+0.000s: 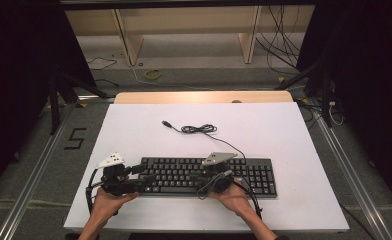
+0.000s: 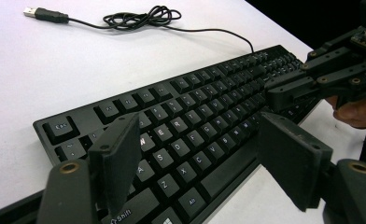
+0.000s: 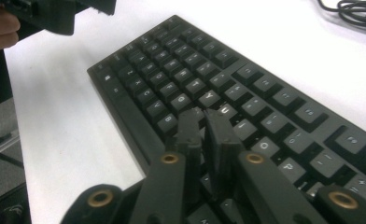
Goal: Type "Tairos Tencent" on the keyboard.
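Observation:
A black keyboard (image 1: 206, 176) lies across the near part of the white board (image 1: 134, 130). Its thin cable runs back to a loose coil (image 1: 199, 129) and a USB plug (image 1: 167, 123). My left gripper (image 1: 140, 177) hovers at the keyboard's left end, open, its jaws wide apart over the letter keys (image 2: 197, 135) with nothing between them. My right gripper (image 1: 199, 178) is over the middle of the keyboard and shut (image 3: 203, 116). Its tips are down among the keys beside the U key (image 3: 226, 111). I cannot tell if they touch a key. The keyboard (image 2: 186, 126) fills the space under both grippers.
The coil (image 2: 141, 17) and plug (image 2: 45, 15) lie on bare board behind the keyboard. Wooden table legs, loose cables and a dark tripod stand on the floor beyond the far edge. Metal rails run along both sides of the board.

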Tool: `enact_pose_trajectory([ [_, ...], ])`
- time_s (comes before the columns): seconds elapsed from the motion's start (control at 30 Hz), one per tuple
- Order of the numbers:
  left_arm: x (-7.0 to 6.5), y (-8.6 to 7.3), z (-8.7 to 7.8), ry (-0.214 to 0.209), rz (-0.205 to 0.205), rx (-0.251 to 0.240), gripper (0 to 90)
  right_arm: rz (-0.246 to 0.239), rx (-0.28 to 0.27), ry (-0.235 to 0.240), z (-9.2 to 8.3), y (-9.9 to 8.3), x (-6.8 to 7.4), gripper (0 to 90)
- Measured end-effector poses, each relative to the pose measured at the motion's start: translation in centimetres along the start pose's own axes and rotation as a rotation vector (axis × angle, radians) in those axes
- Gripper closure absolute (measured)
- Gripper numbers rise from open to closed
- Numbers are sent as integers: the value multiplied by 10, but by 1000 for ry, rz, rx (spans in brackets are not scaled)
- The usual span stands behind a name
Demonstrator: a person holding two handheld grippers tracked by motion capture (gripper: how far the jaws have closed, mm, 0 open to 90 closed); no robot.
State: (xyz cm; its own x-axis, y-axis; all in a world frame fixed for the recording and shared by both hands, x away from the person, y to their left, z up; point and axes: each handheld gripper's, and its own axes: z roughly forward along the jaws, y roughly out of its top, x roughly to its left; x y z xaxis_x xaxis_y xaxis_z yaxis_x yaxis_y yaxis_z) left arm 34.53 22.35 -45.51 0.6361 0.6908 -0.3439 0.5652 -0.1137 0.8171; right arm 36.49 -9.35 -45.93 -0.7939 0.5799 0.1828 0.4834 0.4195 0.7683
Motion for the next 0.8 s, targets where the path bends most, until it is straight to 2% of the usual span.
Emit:
enact_pose_trajectory([
  [0.27,1,-1,1,2,-3,7,300,20,-16,-3,-1,2,-7,747],
  [0.7,4,-2,5,-1,2,30,298,43,-9,6,3,4,-15,553],
  [0.8,4,-3,5,3,6,39,300,48,-2,3,5,5,-16,546],
])
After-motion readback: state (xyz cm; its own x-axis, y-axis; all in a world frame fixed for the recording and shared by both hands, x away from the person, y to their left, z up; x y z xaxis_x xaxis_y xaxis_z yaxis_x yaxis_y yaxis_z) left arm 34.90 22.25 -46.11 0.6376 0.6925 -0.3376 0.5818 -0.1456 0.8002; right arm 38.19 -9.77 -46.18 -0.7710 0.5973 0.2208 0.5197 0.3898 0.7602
